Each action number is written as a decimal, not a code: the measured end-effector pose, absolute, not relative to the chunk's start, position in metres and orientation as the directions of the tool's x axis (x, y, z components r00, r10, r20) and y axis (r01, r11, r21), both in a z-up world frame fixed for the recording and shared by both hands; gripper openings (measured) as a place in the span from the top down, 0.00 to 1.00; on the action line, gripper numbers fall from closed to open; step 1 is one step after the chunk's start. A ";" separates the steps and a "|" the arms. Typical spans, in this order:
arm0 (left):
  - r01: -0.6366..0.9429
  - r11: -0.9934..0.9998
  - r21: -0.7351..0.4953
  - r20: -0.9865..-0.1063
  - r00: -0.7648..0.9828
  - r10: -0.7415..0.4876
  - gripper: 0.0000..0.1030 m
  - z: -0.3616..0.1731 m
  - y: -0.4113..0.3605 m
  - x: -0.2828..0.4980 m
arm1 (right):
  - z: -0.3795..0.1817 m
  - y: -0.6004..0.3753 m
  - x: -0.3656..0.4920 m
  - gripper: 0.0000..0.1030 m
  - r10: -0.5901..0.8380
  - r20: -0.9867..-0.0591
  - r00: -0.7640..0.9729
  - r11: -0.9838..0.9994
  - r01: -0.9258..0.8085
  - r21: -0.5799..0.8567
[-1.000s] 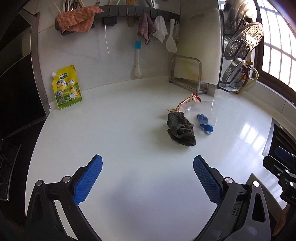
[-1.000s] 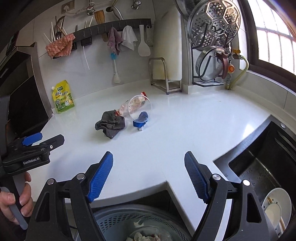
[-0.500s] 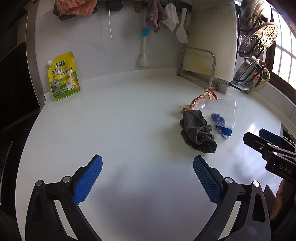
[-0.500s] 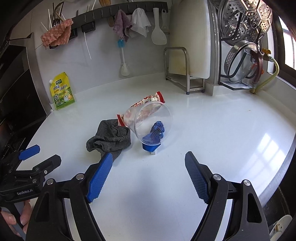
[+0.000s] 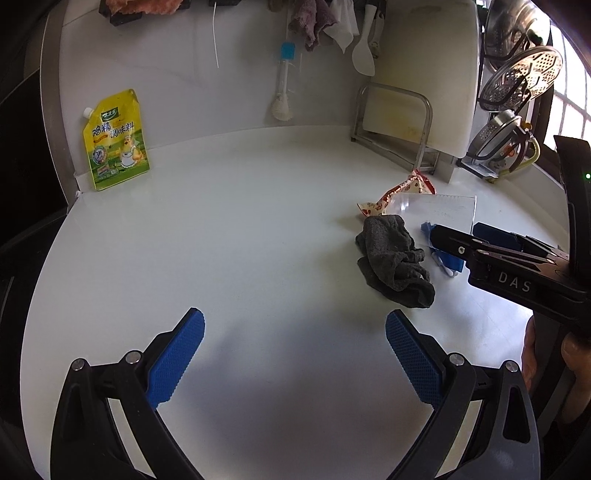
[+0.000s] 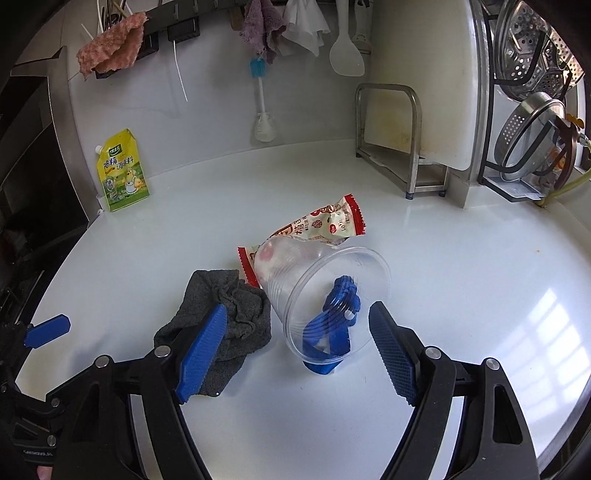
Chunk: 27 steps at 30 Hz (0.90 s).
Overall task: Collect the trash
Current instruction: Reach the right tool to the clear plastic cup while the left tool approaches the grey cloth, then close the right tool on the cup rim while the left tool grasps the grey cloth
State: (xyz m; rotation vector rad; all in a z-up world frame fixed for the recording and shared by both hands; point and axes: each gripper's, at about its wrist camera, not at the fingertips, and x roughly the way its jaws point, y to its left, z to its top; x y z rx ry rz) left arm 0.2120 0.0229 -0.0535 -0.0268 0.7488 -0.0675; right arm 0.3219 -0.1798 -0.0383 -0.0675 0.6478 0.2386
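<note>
A clear plastic cup [image 6: 325, 291] lies on its side on the white counter [image 6: 461, 266], its mouth toward me, with a blue plastic piece [image 6: 332, 325] at its rim. A red and white snack wrapper [image 6: 325, 225] lies behind it and a crumpled grey cloth [image 6: 229, 317] to its left. My right gripper [image 6: 295, 354] is open, its fingers either side of the cup's mouth and close to it. My left gripper [image 5: 295, 354] is open and empty over bare counter, left of the cloth [image 5: 395, 266], cup [image 5: 436, 210] and wrapper [image 5: 399, 192].
A yellow seasoning pouch [image 5: 116, 140] leans on the back wall at left. A metal rack with a white cutting board [image 6: 417, 110] and a steamer rack [image 6: 532, 92] stand at back right. Utensils and rags hang on a wall rail [image 6: 177, 29].
My right gripper has moved forward over the counter up to the cup. My left gripper has edged forward; the right gripper now shows at its right side.
</note>
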 end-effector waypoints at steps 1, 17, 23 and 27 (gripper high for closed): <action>0.054 0.997 -0.047 -0.681 0.729 -0.071 0.06 -0.054 0.022 0.212 | -0.038 -0.179 0.323 0.26 0.204 -0.603 0.771 0.969 -0.247 0.012; 0.094 0.995 -0.016 -0.697 0.713 -0.079 0.06 -0.049 -0.013 0.227 | -0.044 -0.186 0.334 0.94 0.321 -0.624 0.712 0.940 -0.320 0.118; 0.088 0.995 -0.041 -0.707 0.702 -0.091 0.06 -0.049 -0.024 0.236 | -0.035 -0.197 0.323 0.96 0.321 -0.575 0.752 0.944 -0.306 0.126; 0.081 0.997 -0.015 -0.704 0.707 -0.068 0.06 -0.049 -0.033 0.244 | -0.025 -0.205 0.315 0.96 0.338 -0.537 0.773 0.939 -0.312 0.142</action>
